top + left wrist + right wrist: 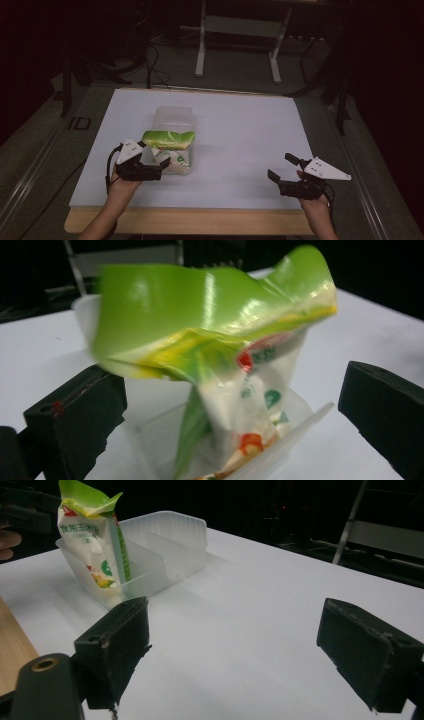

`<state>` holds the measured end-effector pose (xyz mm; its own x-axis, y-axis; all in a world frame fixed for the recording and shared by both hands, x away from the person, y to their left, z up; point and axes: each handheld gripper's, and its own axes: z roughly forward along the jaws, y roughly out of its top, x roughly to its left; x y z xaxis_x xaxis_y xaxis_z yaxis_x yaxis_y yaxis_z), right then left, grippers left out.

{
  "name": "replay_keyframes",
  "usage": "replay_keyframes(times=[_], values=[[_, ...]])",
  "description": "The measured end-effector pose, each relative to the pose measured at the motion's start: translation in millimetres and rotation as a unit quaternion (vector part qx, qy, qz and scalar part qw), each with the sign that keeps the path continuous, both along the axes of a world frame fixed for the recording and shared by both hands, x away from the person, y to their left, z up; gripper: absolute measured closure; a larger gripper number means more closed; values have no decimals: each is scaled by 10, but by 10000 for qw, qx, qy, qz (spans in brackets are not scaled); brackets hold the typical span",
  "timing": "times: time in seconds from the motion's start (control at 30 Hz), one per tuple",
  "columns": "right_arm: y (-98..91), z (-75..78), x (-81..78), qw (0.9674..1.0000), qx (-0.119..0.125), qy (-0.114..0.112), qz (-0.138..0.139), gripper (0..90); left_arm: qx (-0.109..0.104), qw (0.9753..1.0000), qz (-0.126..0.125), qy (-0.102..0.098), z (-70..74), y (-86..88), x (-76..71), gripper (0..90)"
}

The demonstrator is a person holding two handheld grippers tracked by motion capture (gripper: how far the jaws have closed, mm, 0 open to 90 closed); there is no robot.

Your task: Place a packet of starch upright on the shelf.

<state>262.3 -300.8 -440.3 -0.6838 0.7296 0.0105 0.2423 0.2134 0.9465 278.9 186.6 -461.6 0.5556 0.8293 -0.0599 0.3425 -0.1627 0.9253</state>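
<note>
Two black jaws of the left hand-held gripper stand spread either side of a green-topped white bag, not pressing it. That bag stands upright in the near compartment of a clear plastic bin on the white table. From the right gripper view, Chinese characters run down the bag's face, too small to read. Well to the right, the right hand-held gripper is spread over bare table.

we note a white board on a wooden table. beyond it, a white metal stand and dark cables on grey floor.
</note>
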Motion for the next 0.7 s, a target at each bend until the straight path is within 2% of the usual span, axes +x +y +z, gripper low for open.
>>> replay_keyframes(times=[0.17, 0.4, 0.6, 0.7], values=[[6, -4, 2, 10000, 13, 22, 31, 135, -34, 9997, 89, -217, 38, 96, -51, 0], [23, -7, -10, 10000, -21, 20, 55, 135, 15, 9994, 221, -262, 49, 186, -170, 0], [29, -16, -23, 10000, -13, 32, 80, 135, -84, 9998, 11, -176, -37, 245, -326, 0], [37, -21, -25, 10000, -21, 33, 88, 135, -169, 9993, -118, -297, -65, 223, -463, 0]])
